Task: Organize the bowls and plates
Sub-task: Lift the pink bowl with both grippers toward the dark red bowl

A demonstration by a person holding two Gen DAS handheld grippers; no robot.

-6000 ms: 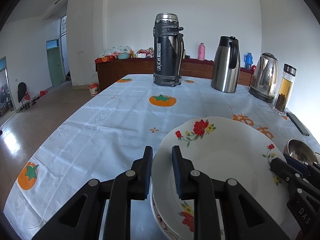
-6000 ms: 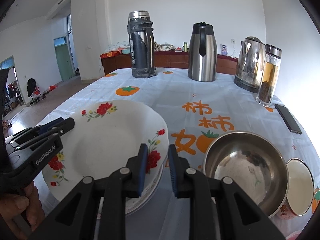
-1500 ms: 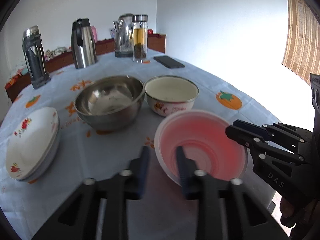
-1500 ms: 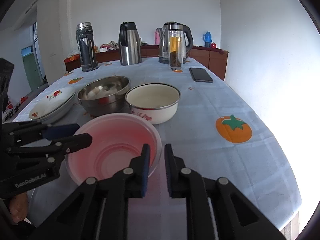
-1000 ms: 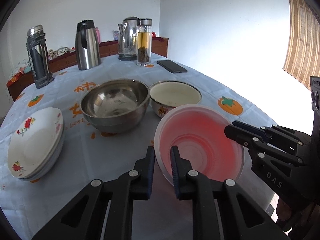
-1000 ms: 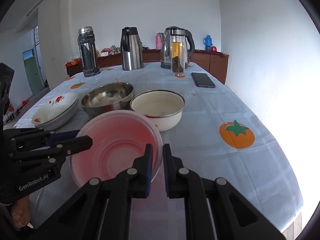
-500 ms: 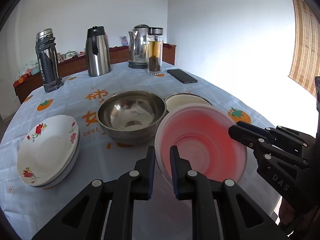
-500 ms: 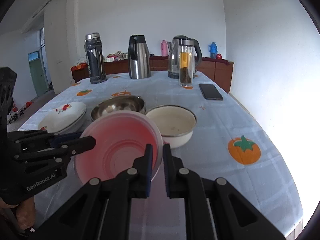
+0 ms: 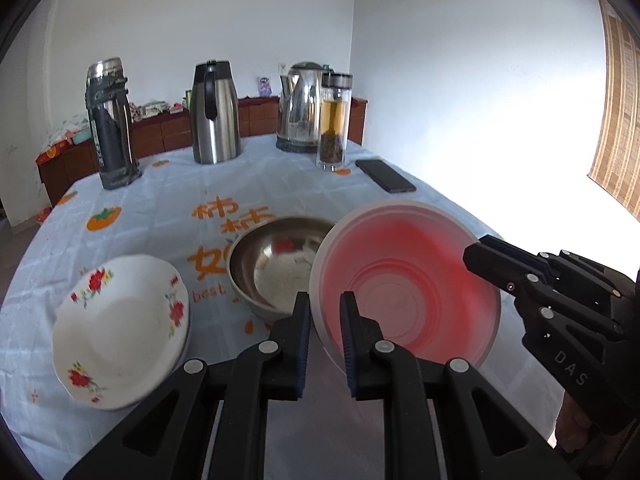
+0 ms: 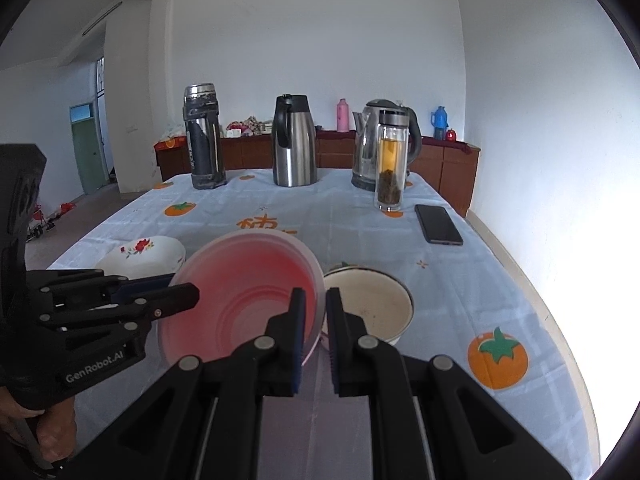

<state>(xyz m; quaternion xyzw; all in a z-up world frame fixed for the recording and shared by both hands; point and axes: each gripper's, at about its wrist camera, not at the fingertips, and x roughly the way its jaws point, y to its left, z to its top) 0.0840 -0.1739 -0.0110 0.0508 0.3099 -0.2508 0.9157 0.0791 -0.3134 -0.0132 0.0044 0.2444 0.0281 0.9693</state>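
Both grippers clamped the pink bowl (image 9: 404, 292) by its rim and held it tilted above the table (image 9: 168, 200): the left gripper (image 9: 325, 316) pinched the near-left rim, the right gripper (image 10: 316, 312) the opposite side, each pair of jaws closed on the thin wall. The left wrist view alone showed the steel bowl (image 9: 276, 264) just beyond the pink one, holding nothing, and the stack of flowered plates (image 9: 120, 328) to its left. The right wrist view hid the steel bowl behind the pink bowl but showed the enamel bowl (image 10: 372, 304) just beside it, with a few dark specks inside. Both views showed a flask (image 9: 110, 124), a carafe (image 9: 214, 112), a kettle (image 9: 300, 108), a tea bottle (image 9: 335, 120) with amber liquid and dark leaves, and a phone (image 9: 386, 176).
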